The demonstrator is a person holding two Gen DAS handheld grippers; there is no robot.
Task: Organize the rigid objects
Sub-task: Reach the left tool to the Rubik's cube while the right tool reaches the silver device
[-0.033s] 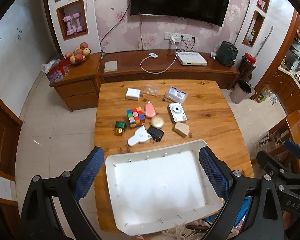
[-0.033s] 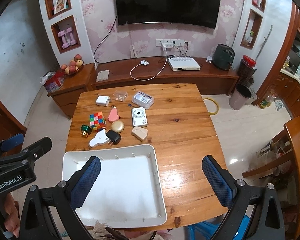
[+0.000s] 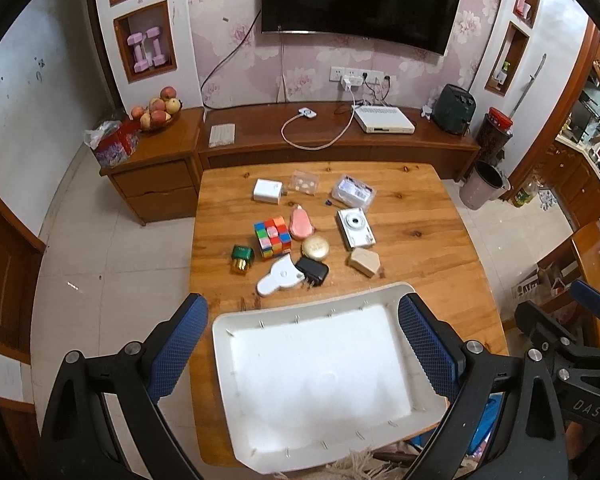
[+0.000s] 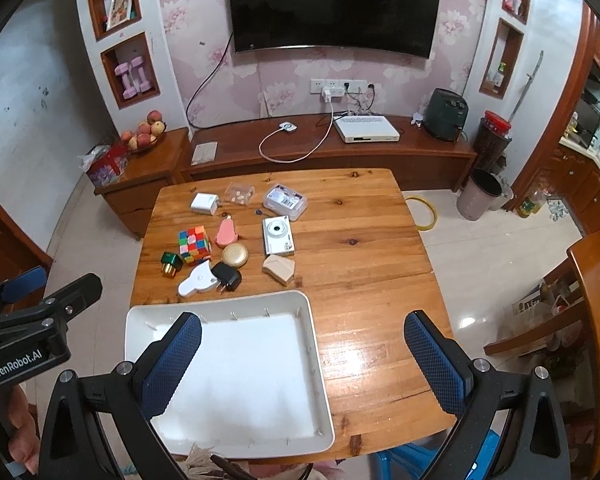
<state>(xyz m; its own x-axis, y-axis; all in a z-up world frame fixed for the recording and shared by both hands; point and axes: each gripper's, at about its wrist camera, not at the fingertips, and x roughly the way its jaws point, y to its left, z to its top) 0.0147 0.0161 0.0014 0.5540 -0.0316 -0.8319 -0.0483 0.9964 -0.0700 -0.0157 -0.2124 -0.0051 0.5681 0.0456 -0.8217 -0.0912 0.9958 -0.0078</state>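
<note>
A wooden table (image 4: 364,280) sits in a room with a big TV (image 4: 332,4) on a pink flower wall.

A white tray (image 3: 260,320) lies at the near edge of the table with nothing in it. Past the tray sit the small things in a bunch: a color cube (image 3: 272,237), a pink piece (image 3: 301,224), a round gold case (image 3: 315,247), a white camera (image 3: 355,227), a black plug (image 3: 312,272), a white tool (image 3: 280,281), a green bottle (image 3: 242,258) and a tan block (image 3: 364,262). The left gripper (image 3: 302,354) hangs over the tray, fingers spread wide, holding nothing. The right gripper (image 4: 300,364) hangs over the tray's right side, also spread wide with nothing in it.
</note>
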